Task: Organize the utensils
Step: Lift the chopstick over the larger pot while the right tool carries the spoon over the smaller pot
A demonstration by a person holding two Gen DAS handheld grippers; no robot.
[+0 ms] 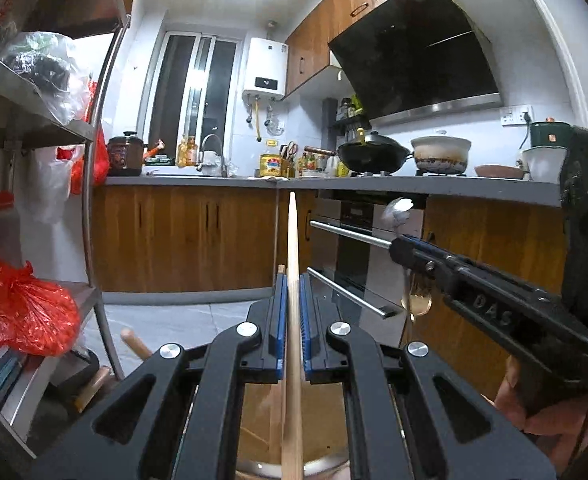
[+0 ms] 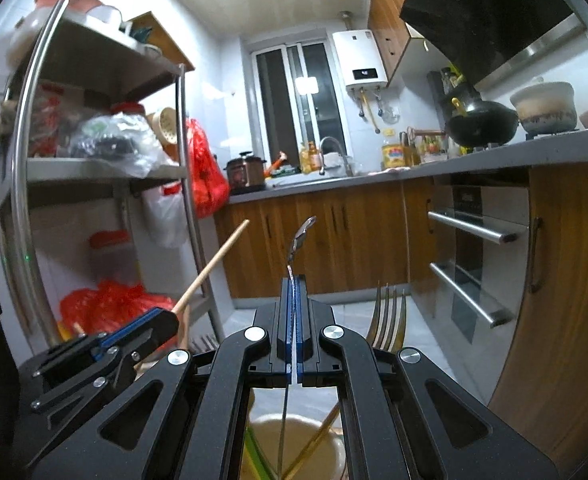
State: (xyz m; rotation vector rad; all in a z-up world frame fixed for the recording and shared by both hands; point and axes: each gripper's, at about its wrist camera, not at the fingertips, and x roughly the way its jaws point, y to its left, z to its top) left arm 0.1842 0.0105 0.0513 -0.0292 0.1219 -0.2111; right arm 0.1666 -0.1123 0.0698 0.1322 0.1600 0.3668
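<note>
My left gripper point(image 1: 293, 280) is shut on a long pale wooden chopstick point(image 1: 292, 236) that sticks up past the blue pads. In the right wrist view that same left gripper point(image 2: 166, 318) shows at lower left with the chopstick point(image 2: 218, 264) slanting up. My right gripper point(image 2: 293, 282) is shut on a thin metal spoon point(image 2: 301, 236), bowl upward. The left wrist view shows the right gripper point(image 1: 398, 246) at the right, with the spoon point(image 1: 399, 208) above it. A gold fork point(image 2: 390, 318) stands beside the right gripper. Below it is a beige utensil holder point(image 2: 314, 438).
A steel shelf rack point(image 2: 182, 184) with red and clear plastic bags stands on the left. An oven point(image 2: 474, 248) with bar handles is set in the wooden cabinets on the right. The grey counter point(image 1: 414, 186) carries a wok, pots and bottles. A hand point(image 1: 534, 404) holds the right gripper.
</note>
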